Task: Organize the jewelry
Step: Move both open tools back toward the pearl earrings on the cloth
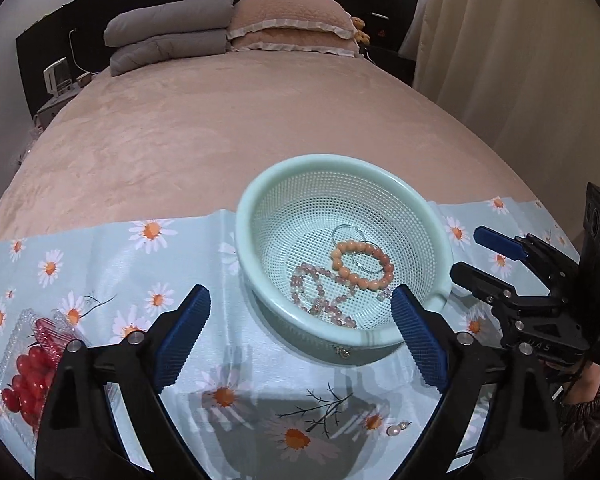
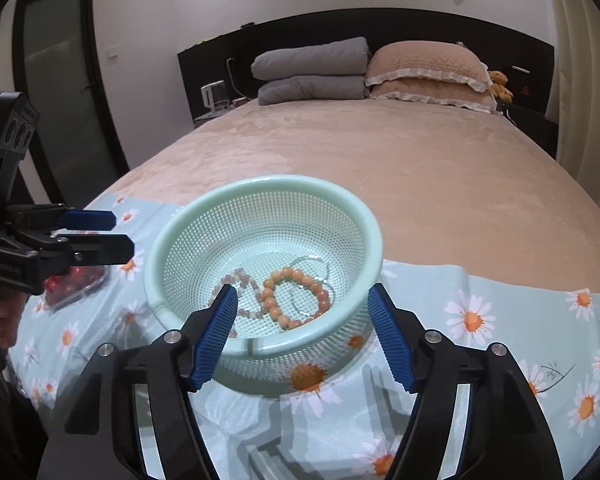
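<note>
A mint green perforated basket (image 1: 260,216) (image 2: 260,188) stands on a daisy-print cloth. Inside lie an orange bead bracelet (image 1: 360,266) (image 2: 296,276), a pink bead necklace (image 1: 320,284) (image 2: 230,280) and thin silver hoops (image 1: 346,232) (image 2: 320,264). A small pearl earring (image 1: 396,429) lies on the cloth in front of the basket. My left gripper (image 1: 300,336) (image 2: 114,230) is open and empty, near the basket's front left. My right gripper (image 2: 302,332) (image 1: 466,254) is open and empty, at the basket's near rim.
A clear plastic tray of red cherry tomatoes (image 1: 24,376) (image 2: 76,280) sits left of the basket. The cloth (image 1: 100,264) covers the foot of a pink bed (image 1: 228,120) with pillows (image 1: 292,20) and a folded grey quilt (image 1: 168,36).
</note>
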A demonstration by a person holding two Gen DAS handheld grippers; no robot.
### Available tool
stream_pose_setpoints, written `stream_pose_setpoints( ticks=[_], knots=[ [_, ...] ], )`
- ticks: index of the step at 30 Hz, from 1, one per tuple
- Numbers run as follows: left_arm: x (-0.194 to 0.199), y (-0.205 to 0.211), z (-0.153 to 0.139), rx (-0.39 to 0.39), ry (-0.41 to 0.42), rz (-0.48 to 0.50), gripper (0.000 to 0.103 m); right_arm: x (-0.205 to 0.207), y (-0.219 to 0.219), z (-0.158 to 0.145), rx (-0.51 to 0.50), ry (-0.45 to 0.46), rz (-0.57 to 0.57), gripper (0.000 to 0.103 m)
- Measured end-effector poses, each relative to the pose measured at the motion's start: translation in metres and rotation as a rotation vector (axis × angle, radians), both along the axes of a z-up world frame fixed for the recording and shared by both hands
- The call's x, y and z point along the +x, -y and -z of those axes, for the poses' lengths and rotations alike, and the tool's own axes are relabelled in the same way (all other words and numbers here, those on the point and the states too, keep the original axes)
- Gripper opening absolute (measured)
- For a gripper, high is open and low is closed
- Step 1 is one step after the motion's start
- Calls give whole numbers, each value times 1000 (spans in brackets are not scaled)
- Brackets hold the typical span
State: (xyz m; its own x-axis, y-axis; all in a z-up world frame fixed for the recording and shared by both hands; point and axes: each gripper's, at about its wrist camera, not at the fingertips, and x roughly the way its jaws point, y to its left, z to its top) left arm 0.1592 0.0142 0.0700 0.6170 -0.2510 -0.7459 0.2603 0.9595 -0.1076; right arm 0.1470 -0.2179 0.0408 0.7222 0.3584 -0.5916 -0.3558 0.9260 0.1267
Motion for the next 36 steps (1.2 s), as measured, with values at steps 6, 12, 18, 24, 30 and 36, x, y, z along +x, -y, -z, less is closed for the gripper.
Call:
stream_pose_setpoints(
  ticks=[6,12,18,24,30,36],
  knots=[
    [2,-5,4,23,-23,-45,97,0,-1,4,-52,-9,0,83],
    [1,5,14,70,-65,-3,97,-9,-4,10,-132,-13,-15,85],
    [-11,16,22,135,-66,51,97,-15,0,15,-184,-33,-15,85],
    [-16,15,44,130,-124,61,97,-31,3,20,-235,-26,-58,85],
    [-33,19,59,137,-121,146,97,-59,1,27,-172,3,-184,85],
    [-48,26,67,138,-107,235,97,-91,-18,49,-244,-25,-343,85]
  ],
)
